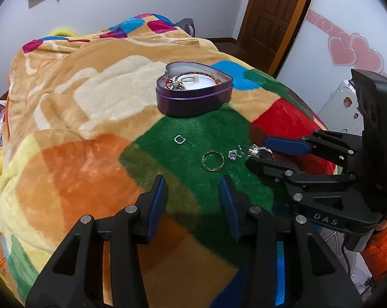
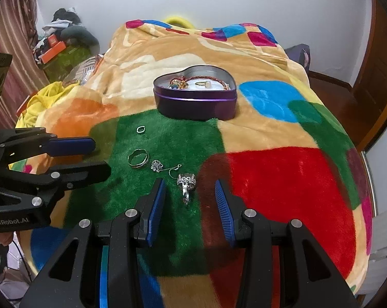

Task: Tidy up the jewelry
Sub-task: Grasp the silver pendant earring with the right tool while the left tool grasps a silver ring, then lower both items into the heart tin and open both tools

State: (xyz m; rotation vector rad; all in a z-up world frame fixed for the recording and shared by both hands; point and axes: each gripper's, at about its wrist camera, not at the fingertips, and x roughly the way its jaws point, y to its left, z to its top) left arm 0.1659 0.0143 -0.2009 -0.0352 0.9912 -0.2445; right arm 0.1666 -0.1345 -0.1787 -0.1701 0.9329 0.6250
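Four loose jewelry pieces, among them a silver band [image 2: 138, 158] and a stone ring [image 2: 186, 182], are seen on the blanket [image 2: 283, 179] before the heart tin [image 2: 195, 102], while both grippers' fingers, left [image 1: 192, 200] and right [image 2: 190, 202], are held released, grasping nothing.

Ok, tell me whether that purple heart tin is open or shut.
Open. The heart tin has no lid on it, and both views look straight into it: a braided bracelet and a ring lie on its white lining.
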